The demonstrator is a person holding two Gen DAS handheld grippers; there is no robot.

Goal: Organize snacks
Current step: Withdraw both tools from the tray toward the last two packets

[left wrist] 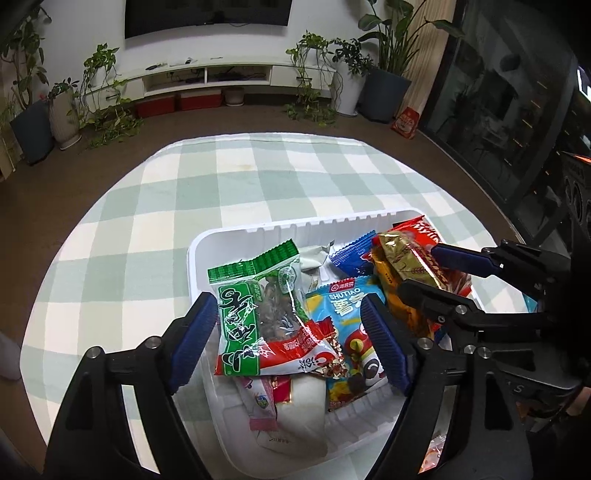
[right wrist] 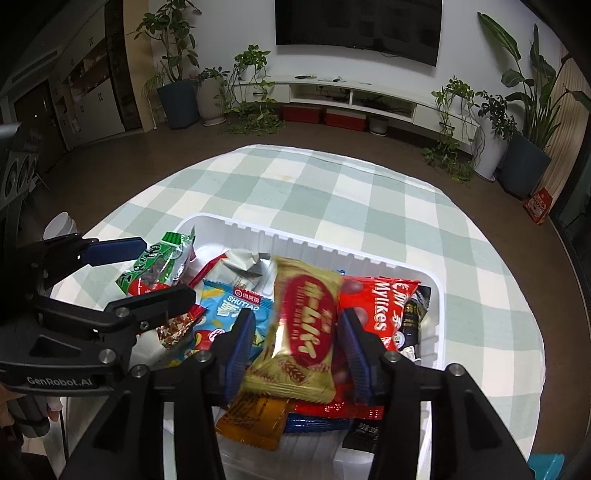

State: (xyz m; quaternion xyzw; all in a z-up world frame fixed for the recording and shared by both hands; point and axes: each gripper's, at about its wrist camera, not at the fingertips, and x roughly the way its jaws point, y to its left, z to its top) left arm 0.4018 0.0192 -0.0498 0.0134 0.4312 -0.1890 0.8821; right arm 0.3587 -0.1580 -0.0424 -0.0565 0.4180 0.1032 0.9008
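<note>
Room: we see a living room with a dark TV (right wrist: 358, 26) on a white wall, a low white console (left wrist: 236, 75) below it, and potted plants (right wrist: 173, 70) on both sides.
Table: a round top under a green-and-white checked cloth (left wrist: 229, 177).
Tray: a white plastic tray (left wrist: 280, 230) sits on the cloth, near our edge of the table, heaped with snack packs.
Left gripper (left wrist: 291, 339): its jaws stand wide apart over the left half of the tray. We see the green pack (left wrist: 258, 314) lying between the blue pads (left wrist: 192, 339), with a clear gap on each side; the pads do not press it. The pack rests on the pile, leaning on a blue pack (left wrist: 343, 306).
Right gripper (right wrist: 295, 354): its jaws are partly open around the gold bar (right wrist: 303, 328). The bar looks blurred and lies tilted between the pads (right wrist: 240, 354). We see a gap on the right side; on the left we cannot tell whether the pad touches the wrapper. The bar rests on an orange pack (right wrist: 255, 417) and a red pack (right wrist: 380, 306).
Snacks: all the packs we can see lie inside the tray; the red pack lies along the right wall, the green one on the left side, a crumpled silver wrapper (right wrist: 243, 266) toward the far wall.
Hand: fingers (right wrist: 14, 410) grip the left tool's handle at the edge of the right wrist view.
</note>
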